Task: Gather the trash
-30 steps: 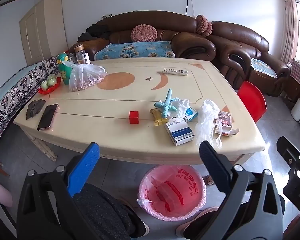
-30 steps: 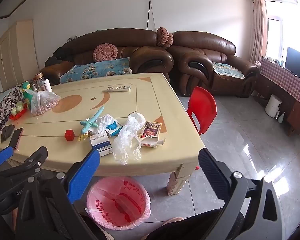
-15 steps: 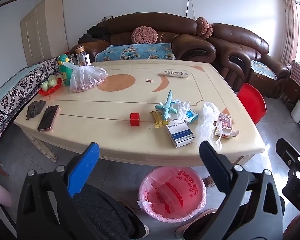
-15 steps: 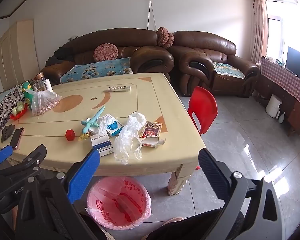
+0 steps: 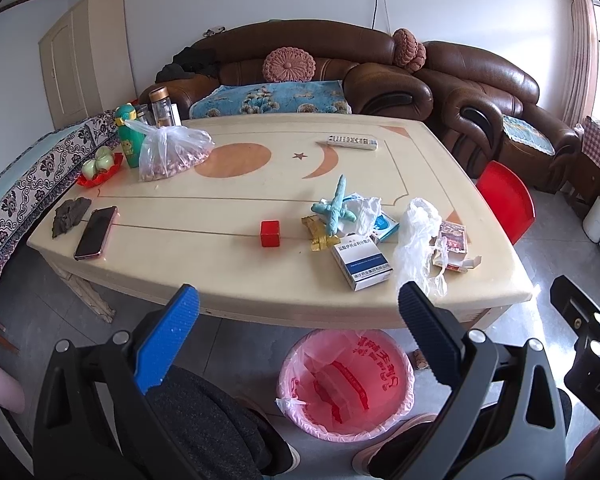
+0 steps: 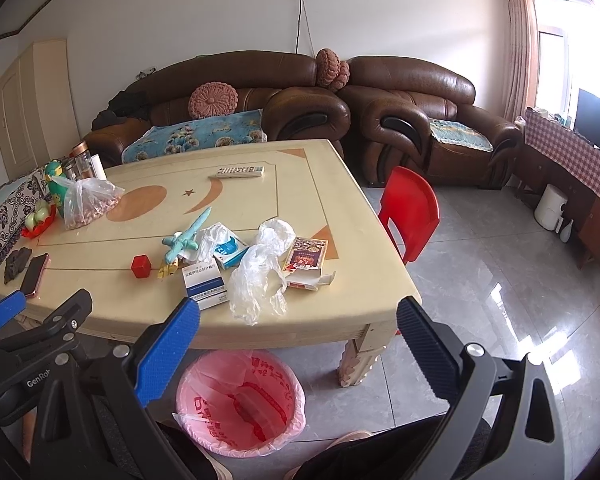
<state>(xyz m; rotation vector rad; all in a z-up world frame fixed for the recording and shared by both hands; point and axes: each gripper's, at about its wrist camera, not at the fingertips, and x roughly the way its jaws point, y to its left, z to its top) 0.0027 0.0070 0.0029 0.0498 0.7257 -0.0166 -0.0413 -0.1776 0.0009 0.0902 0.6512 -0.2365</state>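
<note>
A pink-lined trash bin (image 5: 346,384) (image 6: 240,402) stands on the floor under the table's near edge. On the cream table (image 5: 236,280) (image 6: 320,200) lie a crumpled clear plastic bag (image 5: 418,240) (image 6: 260,270), a white and blue medicine box (image 5: 362,266) (image 6: 204,280), an opened red card box (image 5: 454,248) (image 6: 308,262), a gold wrapper (image 5: 318,234) and a crumpled white wrapper (image 5: 366,210). My left gripper (image 5: 298,314) and right gripper (image 6: 298,320) are open and empty, held back from the table's near edge.
A red cube (image 5: 270,233), teal toy plane (image 5: 334,208), phone (image 5: 96,232), remote (image 5: 352,142), bag of nuts (image 5: 172,154), bottles and a fruit dish are on the table. A red chair (image 6: 410,212) stands right; brown sofas behind.
Both views have shifted slightly, with the table a little lower and nearer in the left wrist view. Both grippers stay open and empty.
</note>
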